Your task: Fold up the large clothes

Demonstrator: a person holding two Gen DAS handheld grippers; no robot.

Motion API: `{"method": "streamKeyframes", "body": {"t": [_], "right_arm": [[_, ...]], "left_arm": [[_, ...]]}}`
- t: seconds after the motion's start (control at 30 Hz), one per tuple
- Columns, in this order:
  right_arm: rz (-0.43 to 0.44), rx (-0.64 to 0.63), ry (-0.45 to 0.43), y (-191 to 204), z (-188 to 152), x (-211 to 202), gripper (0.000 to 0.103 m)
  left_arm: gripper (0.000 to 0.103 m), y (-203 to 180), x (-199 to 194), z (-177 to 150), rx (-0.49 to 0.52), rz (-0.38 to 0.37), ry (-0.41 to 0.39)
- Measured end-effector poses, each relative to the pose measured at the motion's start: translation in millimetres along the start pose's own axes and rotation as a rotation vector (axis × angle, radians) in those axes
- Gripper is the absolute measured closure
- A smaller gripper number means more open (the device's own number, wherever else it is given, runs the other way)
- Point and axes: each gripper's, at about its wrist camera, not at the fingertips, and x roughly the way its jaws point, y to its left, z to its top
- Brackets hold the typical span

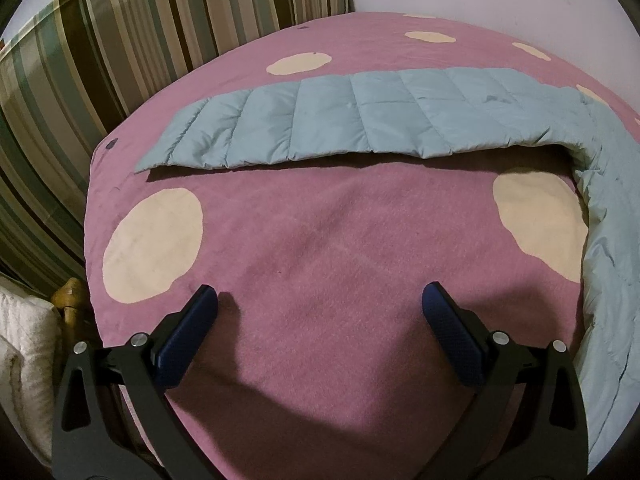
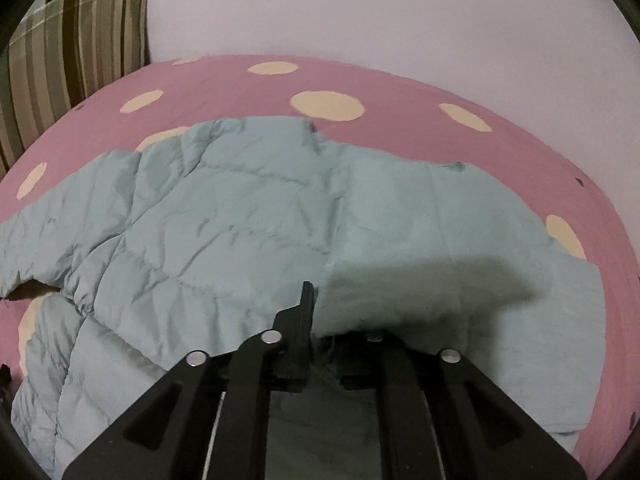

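Note:
A light blue quilted jacket lies on a pink bedspread with cream dots. In the left wrist view its sleeve (image 1: 360,120) stretches across the far side and its body runs down the right edge. My left gripper (image 1: 320,300) is open and empty, above bare bedspread (image 1: 320,232), well short of the sleeve. In the right wrist view the jacket (image 2: 240,208) fills the middle. My right gripper (image 2: 320,300) is shut on the jacket's fabric; a fold drapes over the right finger and hides it, the left finger (image 2: 306,304) shows.
A striped cushion (image 1: 100,52) stands at the bed's far left, also in the right wrist view (image 2: 76,40). A plain wall (image 2: 360,12) is behind the bed. A white quilted item (image 1: 24,340) and a wooden post (image 1: 72,292) sit beside the bed's left edge.

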Motion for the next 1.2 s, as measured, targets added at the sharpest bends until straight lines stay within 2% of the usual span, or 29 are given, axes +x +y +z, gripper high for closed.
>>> {"method": "streamKeyframes", "body": {"t": [0.1, 0.3, 0.5, 0.83, 1.2], "right_arm": [[0.015, -0.017, -0.009, 13, 0, 0, 0.063], [0.029, -0.102, -0.03, 42, 0, -7, 0.051], [-0.003, -0.243, -0.021, 71, -4, -5, 0.048], [-0.054, -0.344, -0.024, 83, -13, -18, 0.044], [0.003, -0.266, -0.031, 74, -19, -44, 0.044]], "left_arm": [[0.002, 0, 0, 0, 0.0, 0.0, 0.001], [0.002, 0, 1, 0, -0.001, -0.001, 0.001], [0.002, 0, 0, 0, 0.0, -0.001, 0.001], [0.002, 0, 0, 0, -0.001, -0.002, 0.001], [0.002, 0, 1, 0, -0.002, -0.002, 0.0]]}}
